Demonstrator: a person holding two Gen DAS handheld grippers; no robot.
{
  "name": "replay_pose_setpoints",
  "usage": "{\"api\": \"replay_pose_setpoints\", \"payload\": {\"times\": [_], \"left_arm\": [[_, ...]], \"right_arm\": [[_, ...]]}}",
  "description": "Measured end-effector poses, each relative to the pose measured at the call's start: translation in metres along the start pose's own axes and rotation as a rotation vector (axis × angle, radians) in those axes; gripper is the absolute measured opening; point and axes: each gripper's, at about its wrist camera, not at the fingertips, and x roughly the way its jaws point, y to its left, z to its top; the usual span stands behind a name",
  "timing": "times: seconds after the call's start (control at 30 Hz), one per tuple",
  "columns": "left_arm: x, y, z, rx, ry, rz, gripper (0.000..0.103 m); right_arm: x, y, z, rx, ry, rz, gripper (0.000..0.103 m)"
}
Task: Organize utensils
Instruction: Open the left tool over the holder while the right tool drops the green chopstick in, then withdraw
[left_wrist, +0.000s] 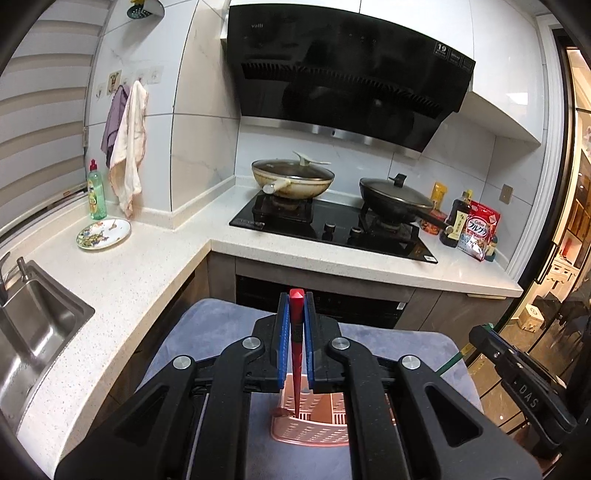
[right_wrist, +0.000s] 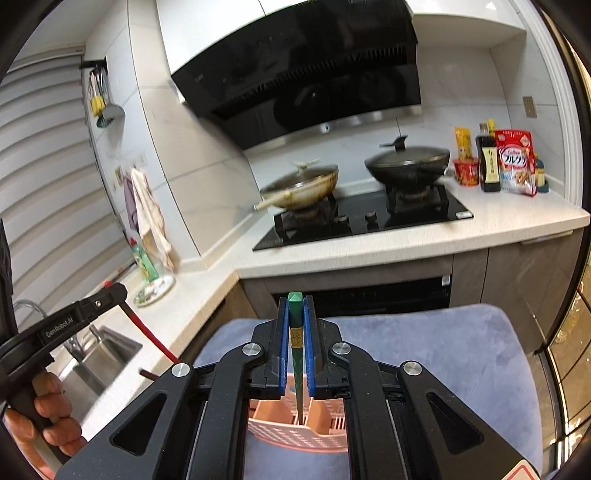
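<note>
My left gripper (left_wrist: 296, 306) is shut on a red chopstick (left_wrist: 296, 354) that points down, its tip at the rim of a pink slotted utensil holder (left_wrist: 314, 428). My right gripper (right_wrist: 295, 308) is shut on a green chopstick (right_wrist: 296, 354) that points down into the same pink utensil holder (right_wrist: 295, 432). The holder stands on a blue-grey cloth-covered surface (left_wrist: 207, 332). The left gripper (right_wrist: 107, 291) with its red chopstick (right_wrist: 147, 332) also shows at the left of the right wrist view. The right gripper's body (left_wrist: 517, 373) shows at the right of the left wrist view.
A white L-shaped countertop (left_wrist: 155, 266) lies ahead with a steel sink (left_wrist: 33, 332), a patterned plate (left_wrist: 103, 234) and a green soap bottle (left_wrist: 96, 195). A black gas hob (left_wrist: 332, 229) carries two lidded pans. Bottles and a cereal bag (left_wrist: 476, 232) stand at the right.
</note>
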Motion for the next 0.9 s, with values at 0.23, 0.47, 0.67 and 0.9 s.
{"api": "replay_pose_setpoints", "payload": {"times": [0.23, 0.47, 0.67, 0.9], "left_arm": [[0.013, 0.003, -0.011, -0.009, 0.034, 0.007, 0.007], [0.009, 0.005, -0.015, -0.014, 0.034, 0.022, 0.013], [-0.012, 0.008, -0.019, -0.021, 0.013, 0.030, 0.036], [-0.047, 0.013, -0.038, -0.003, 0.018, 0.045, 0.046]], "right_arm": [[0.014, -0.002, -0.011, -0.003, 0.042, -0.007, 0.007], [0.004, -0.003, -0.010, -0.002, 0.027, -0.015, 0.012], [-0.020, 0.000, -0.012, -0.012, 0.016, -0.012, 0.020], [-0.061, -0.001, -0.037, -0.007, 0.049, 0.012, 0.021]]}}
